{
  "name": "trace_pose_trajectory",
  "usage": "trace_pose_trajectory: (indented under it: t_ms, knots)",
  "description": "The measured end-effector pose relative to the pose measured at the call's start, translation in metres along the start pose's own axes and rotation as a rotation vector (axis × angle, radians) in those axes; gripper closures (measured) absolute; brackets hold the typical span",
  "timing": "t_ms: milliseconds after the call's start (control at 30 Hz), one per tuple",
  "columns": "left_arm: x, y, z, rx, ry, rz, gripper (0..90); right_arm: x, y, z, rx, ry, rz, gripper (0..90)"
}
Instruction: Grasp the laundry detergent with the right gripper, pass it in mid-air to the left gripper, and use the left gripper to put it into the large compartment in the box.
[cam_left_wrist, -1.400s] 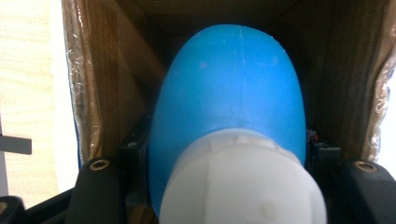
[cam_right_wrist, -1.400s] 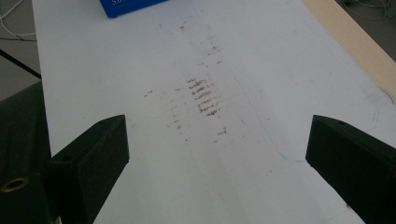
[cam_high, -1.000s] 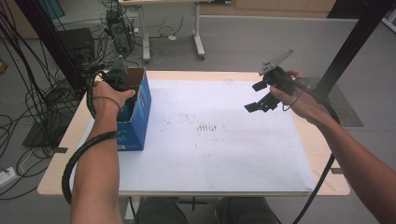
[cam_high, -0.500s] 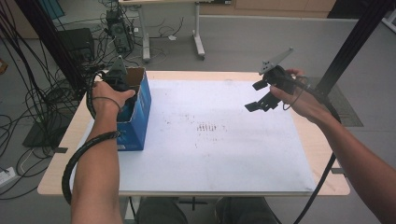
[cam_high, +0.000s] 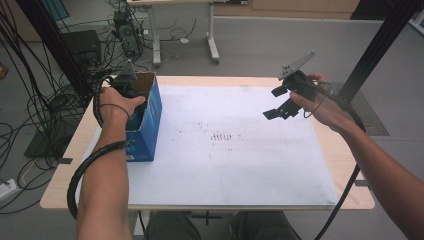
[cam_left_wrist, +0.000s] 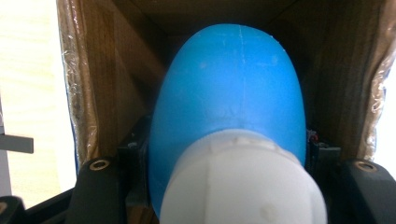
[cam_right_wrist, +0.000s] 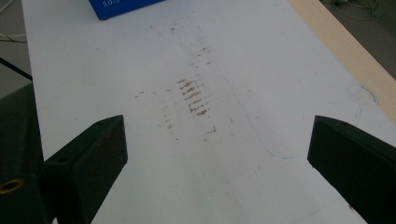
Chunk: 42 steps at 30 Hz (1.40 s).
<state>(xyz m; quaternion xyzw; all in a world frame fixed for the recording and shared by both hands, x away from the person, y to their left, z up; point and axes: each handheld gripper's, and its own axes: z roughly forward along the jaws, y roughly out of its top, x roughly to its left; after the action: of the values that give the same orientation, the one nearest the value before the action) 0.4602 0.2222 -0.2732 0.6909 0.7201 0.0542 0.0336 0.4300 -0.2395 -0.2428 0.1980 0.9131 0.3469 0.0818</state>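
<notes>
Two claws: left claw (cam_high: 126, 86) in the box (cam_high: 148, 125) clasps a blue bottle (cam_left_wrist: 229, 102); right claw (cam_high: 280, 102), raised, gapes.

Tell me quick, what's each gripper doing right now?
Left gripper: shut on the blue bottle, inside the box.
Right gripper: open, holding nothing.

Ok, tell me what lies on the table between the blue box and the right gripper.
In the high view, nothing stands between the blue box and the right gripper: just the white sheet with faint brownish marks.
</notes>
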Motion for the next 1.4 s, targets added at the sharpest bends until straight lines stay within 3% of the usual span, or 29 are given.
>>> trace_pose_trajectory:
  t_ms: [1400]
  knots:
    - [0.001, -0.0018, 0.0, -0.009, -0.004, -0.004, 36.7, 0.0032, 0.0022, -0.0033, -0.002, -0.004, -0.006, 5.1]
